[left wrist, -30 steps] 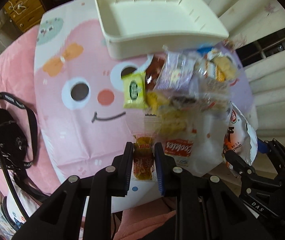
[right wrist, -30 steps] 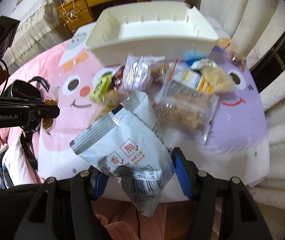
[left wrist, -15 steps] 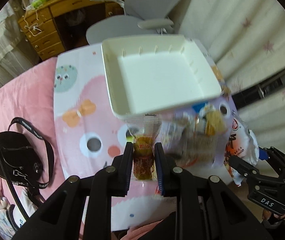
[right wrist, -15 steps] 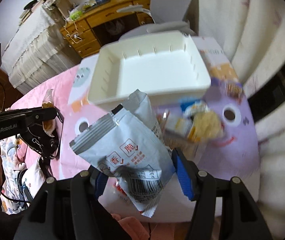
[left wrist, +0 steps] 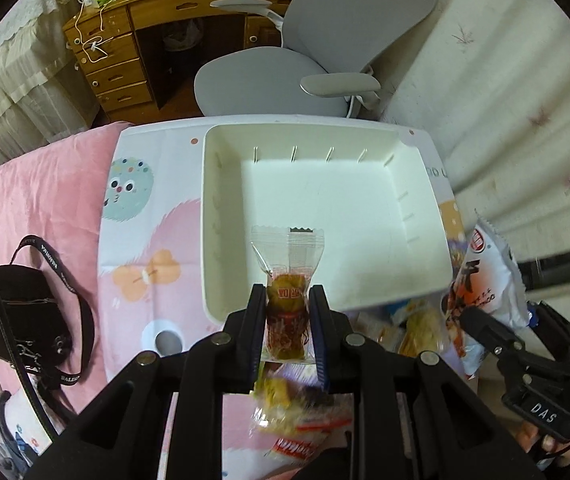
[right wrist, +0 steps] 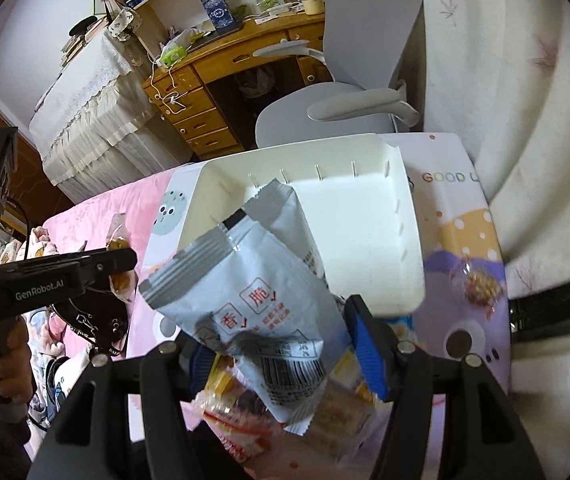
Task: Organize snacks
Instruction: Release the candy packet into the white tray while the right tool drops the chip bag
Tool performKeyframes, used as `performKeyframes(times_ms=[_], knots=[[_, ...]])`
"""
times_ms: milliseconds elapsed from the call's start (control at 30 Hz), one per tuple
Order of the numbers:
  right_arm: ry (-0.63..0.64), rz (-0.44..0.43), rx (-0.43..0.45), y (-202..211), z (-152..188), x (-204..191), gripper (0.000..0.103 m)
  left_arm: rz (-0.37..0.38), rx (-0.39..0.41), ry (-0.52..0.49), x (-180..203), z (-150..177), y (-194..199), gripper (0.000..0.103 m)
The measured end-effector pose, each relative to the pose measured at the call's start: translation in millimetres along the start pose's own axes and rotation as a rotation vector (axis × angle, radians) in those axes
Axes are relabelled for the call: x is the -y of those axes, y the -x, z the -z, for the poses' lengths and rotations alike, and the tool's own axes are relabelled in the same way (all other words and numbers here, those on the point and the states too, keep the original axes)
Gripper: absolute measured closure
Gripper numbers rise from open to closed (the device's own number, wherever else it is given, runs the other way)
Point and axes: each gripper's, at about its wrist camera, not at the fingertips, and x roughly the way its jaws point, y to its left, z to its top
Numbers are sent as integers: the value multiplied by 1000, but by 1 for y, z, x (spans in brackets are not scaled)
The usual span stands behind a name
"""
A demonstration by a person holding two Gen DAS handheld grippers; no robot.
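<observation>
My left gripper (left wrist: 287, 312) is shut on a small clear packet with a yellow-red snack (left wrist: 288, 312), held above the near edge of the white tray (left wrist: 221, 184). My right gripper (right wrist: 273, 340) is shut on a large grey-white snack bag (right wrist: 253, 276), held above the tray's near side (right wrist: 409, 248). That bag also shows at the right of the left wrist view (left wrist: 485, 280). The left gripper with its packet shows in the right wrist view (right wrist: 119, 264). The tray holds nothing. A pile of loose snacks (left wrist: 297, 412) lies on the table below both grippers.
The table has a pink and purple cartoon cloth (left wrist: 145, 264). A single wrapped snack (right wrist: 481, 286) lies right of the tray. A black bag (left wrist: 17, 312) lies on the pink bedding at left. A grey office chair (left wrist: 305, 64) and wooden desk (left wrist: 133, 32) stand behind the table.
Both grippers rose and moved forward from over the snack pile to over the tray, each keeping its packet. The tray now fills the middle of both views.
</observation>
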Motion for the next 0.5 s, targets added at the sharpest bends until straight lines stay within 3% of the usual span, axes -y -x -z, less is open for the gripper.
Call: performKeyframes(times_ms=[400, 467, 500], knots=[[-75, -36, -33, -52, -27, 39, 40, -24, -13, 48, 14, -38, -47, 83], [-111, -57, -40, -57, -27, 46, 40, -12, -18, 75, 14, -40, -51, 77], [-125, -67, -45, -60, -27, 49, 39, -12, -25, 93, 12, -41, -53, 68]])
